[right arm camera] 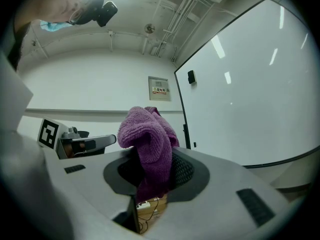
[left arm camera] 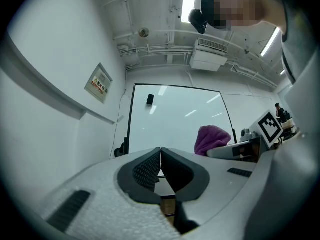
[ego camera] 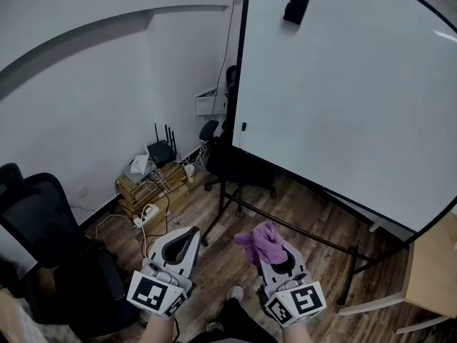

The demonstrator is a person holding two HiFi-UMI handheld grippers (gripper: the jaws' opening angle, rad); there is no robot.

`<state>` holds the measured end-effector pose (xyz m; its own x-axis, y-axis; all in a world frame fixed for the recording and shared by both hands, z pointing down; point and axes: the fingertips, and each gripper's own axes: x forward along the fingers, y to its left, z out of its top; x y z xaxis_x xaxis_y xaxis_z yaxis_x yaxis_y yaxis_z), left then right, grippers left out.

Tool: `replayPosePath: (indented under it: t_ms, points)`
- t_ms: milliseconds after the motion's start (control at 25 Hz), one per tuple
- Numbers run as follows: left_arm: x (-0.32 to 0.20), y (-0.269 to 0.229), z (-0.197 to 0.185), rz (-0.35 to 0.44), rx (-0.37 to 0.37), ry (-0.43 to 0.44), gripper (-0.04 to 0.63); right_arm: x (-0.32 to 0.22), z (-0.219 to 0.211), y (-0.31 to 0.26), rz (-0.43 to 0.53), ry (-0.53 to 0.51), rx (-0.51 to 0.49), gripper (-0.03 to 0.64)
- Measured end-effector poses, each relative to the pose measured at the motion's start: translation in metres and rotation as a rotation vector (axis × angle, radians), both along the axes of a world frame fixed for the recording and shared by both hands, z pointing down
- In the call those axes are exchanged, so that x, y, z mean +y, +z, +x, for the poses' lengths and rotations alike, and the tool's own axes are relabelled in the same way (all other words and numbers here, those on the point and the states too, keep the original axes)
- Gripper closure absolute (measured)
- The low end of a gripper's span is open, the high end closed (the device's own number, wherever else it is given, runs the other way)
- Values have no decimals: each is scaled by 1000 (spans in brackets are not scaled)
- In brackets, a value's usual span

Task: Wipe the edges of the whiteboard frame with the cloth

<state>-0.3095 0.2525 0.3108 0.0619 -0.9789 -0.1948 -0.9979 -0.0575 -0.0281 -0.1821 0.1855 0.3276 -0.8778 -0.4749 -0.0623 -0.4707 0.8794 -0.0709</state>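
The right hand-held gripper [ego camera: 274, 254] is clamped on the purple cloth [right arm camera: 149, 136], which bunches loosely above the jaws. The left hand-held gripper [left arm camera: 160, 153] is pinched closed with nothing in it. Both sit low, well short of the whiteboard frame [ego camera: 240, 84]. The likely snag is that floppy wad folding over against the thin black edge, so bare jaw scrapes the frame, or the cloth tugs free.

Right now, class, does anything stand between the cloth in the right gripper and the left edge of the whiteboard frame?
Nothing visible does. The right gripper clamps the cloth in its jaws, and only open air separates it from the left edge of the frame. A chair sits lower, below that path.
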Motion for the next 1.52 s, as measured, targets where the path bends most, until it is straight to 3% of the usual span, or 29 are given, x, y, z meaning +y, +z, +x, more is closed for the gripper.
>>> replayPosePath:
  t_ms: [600,1520]
  points:
    - [-97,-12,-54,6,-6,-24,578,-98,-60,-11,17,-37,4,519]
    - [-224,-31,-38,-4,-95,7,578,-219,-48,-14,-6,-23,-66,520]
